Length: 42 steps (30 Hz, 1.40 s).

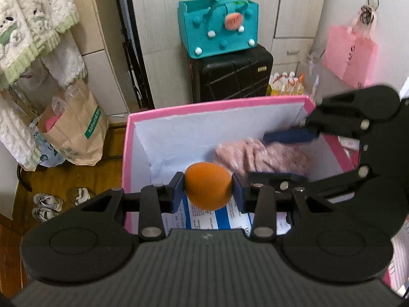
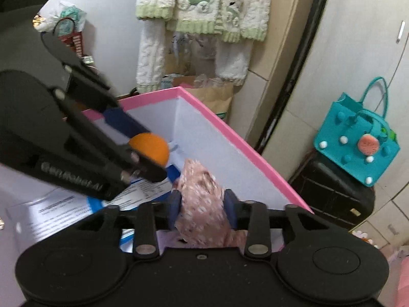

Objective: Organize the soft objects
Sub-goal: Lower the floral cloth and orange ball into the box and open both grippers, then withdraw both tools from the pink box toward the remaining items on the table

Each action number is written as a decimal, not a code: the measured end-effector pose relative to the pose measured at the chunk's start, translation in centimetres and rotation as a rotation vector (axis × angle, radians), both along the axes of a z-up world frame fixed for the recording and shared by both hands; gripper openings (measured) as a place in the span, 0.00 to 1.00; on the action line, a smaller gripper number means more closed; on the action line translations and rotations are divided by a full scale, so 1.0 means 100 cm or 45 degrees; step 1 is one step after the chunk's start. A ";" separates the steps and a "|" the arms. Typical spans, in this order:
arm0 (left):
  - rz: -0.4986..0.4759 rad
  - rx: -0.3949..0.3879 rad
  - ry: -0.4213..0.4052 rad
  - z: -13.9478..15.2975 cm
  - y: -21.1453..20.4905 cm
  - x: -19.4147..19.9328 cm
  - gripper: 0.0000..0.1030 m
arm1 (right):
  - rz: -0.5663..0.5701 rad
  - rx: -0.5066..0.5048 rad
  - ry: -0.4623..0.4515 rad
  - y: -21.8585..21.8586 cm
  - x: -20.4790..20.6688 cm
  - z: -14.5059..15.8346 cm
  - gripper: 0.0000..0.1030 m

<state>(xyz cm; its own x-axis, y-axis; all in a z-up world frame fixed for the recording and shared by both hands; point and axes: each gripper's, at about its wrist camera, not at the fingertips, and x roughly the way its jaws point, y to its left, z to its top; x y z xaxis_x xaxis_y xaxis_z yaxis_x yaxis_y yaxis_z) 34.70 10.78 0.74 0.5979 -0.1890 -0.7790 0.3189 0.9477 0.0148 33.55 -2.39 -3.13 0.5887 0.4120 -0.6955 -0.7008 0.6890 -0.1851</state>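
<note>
A pink box [image 1: 217, 106] with white inner walls stands open below both grippers. My left gripper [image 1: 208, 192] is shut on an orange ball [image 1: 208, 188], which hangs over the box; the right wrist view shows the same ball [image 2: 150, 148] at the left. A fluffy pink cloth [image 2: 202, 194] sits blurred between the blue pads of my right gripper [image 2: 203, 204], whose jaws stand apart and look loose around it. From the left wrist view, the cloth [image 1: 268, 156] lies in the box's right half under a blue finger [image 1: 288, 136]. Printed papers [image 1: 212, 217] cover the box floor.
A teal felt bag [image 1: 219, 28] sits on a black suitcase [image 1: 230, 74] behind the box. A brown paper bag [image 1: 76, 133] and sneakers [image 1: 48, 204] are on the wooden floor at left. Fleece garments [image 1: 30, 25] hang at left, and a pink bag [image 1: 350, 53] at right.
</note>
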 end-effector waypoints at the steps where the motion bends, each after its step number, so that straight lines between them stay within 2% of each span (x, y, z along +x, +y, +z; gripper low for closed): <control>1: 0.008 0.009 0.001 -0.002 0.000 0.001 0.37 | 0.002 -0.001 -0.015 0.000 -0.001 0.001 0.48; 3: 0.016 0.023 0.013 -0.004 -0.001 0.004 0.37 | 0.009 -0.007 -0.051 -0.001 -0.005 0.003 0.52; 8: 0.028 0.033 0.004 -0.003 -0.003 0.009 0.39 | 0.031 -0.029 -0.097 -0.005 -0.019 0.010 0.52; 11: 0.034 0.050 -0.008 -0.004 -0.006 0.011 0.43 | 0.024 -0.022 -0.106 -0.011 -0.027 0.014 0.52; 13: 0.050 0.055 -0.029 -0.003 -0.007 0.013 0.55 | 0.017 0.001 -0.094 -0.014 -0.034 0.017 0.52; 19: 0.059 0.066 -0.059 0.004 -0.004 0.002 0.55 | 0.000 0.076 -0.032 -0.023 -0.052 0.025 0.53; 24: 0.082 0.075 -0.076 0.022 0.005 -0.022 0.60 | -0.021 0.164 0.043 -0.034 -0.069 0.031 0.53; 32: 0.058 0.070 -0.115 0.056 0.012 -0.080 0.65 | -0.033 0.254 0.092 -0.045 -0.107 0.043 0.53; 42: -0.024 0.038 -0.115 0.089 0.004 -0.154 0.69 | -0.027 0.292 0.090 -0.058 -0.153 0.073 0.55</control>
<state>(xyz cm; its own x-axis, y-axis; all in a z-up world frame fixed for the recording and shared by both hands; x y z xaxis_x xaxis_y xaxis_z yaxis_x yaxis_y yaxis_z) 19.27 11.20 9.60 0.6626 -0.1785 -0.7274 0.3328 0.9402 0.0724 18.21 -8.21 4.15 0.5519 0.5521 -0.6250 -0.6913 0.7220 0.0273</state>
